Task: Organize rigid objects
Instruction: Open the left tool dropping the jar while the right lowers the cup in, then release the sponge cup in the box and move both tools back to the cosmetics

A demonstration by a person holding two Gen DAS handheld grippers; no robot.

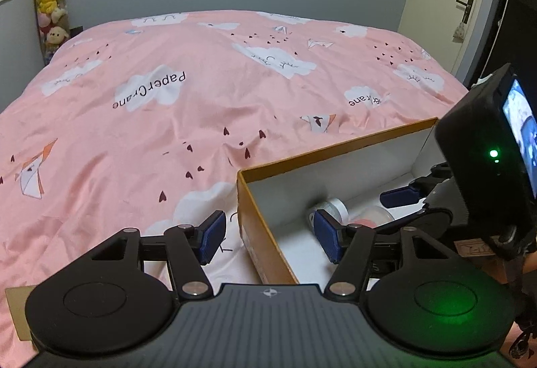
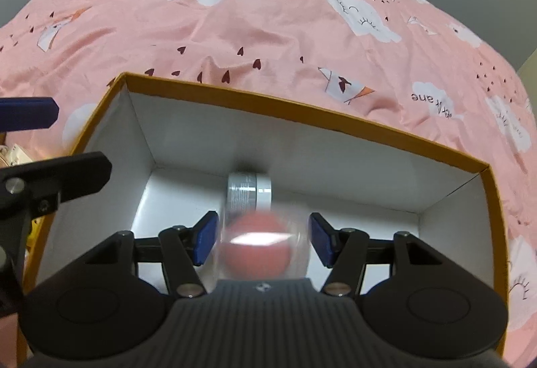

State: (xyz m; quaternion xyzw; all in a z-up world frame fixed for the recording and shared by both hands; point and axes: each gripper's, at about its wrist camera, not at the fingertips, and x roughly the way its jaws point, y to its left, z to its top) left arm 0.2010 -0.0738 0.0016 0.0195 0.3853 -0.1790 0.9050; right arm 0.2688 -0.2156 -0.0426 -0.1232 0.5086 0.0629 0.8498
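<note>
My big pink bed cover point(image 1: 167, 119) carries the orange box point(image 2: 302, 106), which sits near the bed's near edge so I can reach in from above. Its white inside holds two things. A small gray jar point(image 2: 248, 196) lies on its side against the far wall. A clear tub with pink inside point(image 2: 260, 247) sits blurry between my right tongs point(image 2: 263, 238), which are open and not pressing it. My left tongs point(image 1: 268, 237) are open and empty, straddling the box's left wall.
</note>
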